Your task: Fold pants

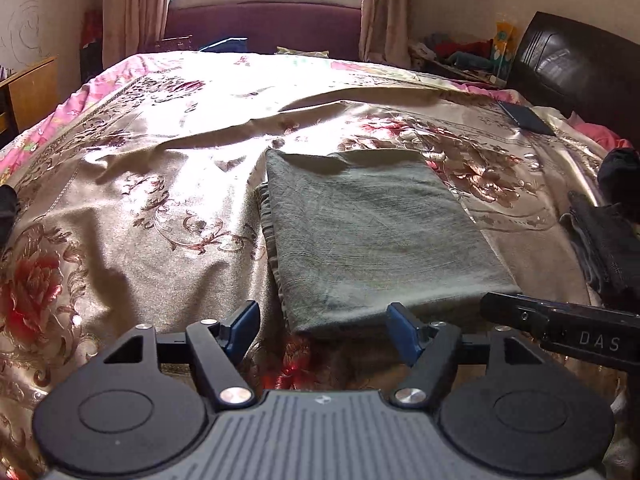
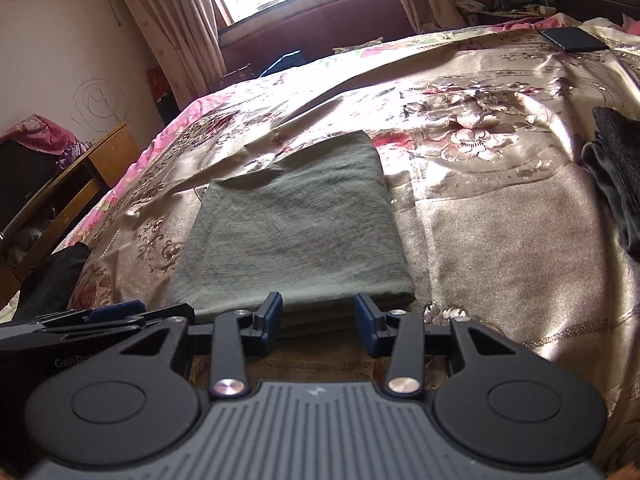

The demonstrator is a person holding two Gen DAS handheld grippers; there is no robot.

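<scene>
The grey-green pants (image 1: 372, 236) lie folded into a flat rectangle on the floral bedspread (image 1: 140, 200); they also show in the right wrist view (image 2: 296, 224). My left gripper (image 1: 324, 330) is open and empty, just in front of the fold's near left corner. My right gripper (image 2: 318, 320) is open and empty at the near edge of the fold, its blue pads (image 2: 366, 320) apart. The right gripper's body (image 1: 568, 330) shows at the right of the left wrist view.
Dark folded clothes (image 1: 604, 248) lie on the bed to the right, also seen in the right wrist view (image 2: 616, 184). A dark phone (image 1: 526, 117) lies far right. A wooden desk (image 2: 80, 184) stands left of the bed. A window with curtains is behind.
</scene>
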